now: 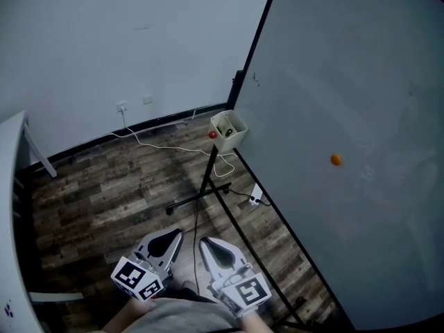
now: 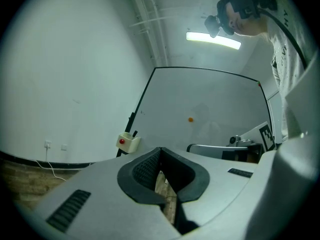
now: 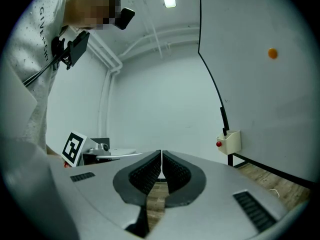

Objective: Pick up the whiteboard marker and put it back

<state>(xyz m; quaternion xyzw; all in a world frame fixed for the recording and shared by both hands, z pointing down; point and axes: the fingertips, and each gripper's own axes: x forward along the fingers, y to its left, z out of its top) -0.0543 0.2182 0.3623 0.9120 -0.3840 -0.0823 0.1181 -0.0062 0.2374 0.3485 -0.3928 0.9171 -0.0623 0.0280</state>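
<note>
A cream holder box [image 1: 231,130] hangs at the lower left corner of the whiteboard [image 1: 347,116], with a red magnet [image 1: 213,135] on its side. A dark marker [image 1: 226,131] stands inside it; its black tip [image 2: 134,133] pokes above the holder [image 2: 128,142] in the left gripper view. My left gripper [image 1: 178,232] and right gripper [image 1: 205,241] are side by side low over the floor, well short of the holder [image 3: 231,141]. The left gripper [image 2: 160,149] is shut with nothing in it. The right gripper [image 3: 161,153] is also shut and holds nothing.
An orange magnet [image 1: 336,159] sticks to the board. The board's black stand legs [image 1: 198,198] spread over the wooden floor [image 1: 104,193], with white cables and a power strip [image 1: 255,198] by them. A white table [image 1: 12,186] is at the left.
</note>
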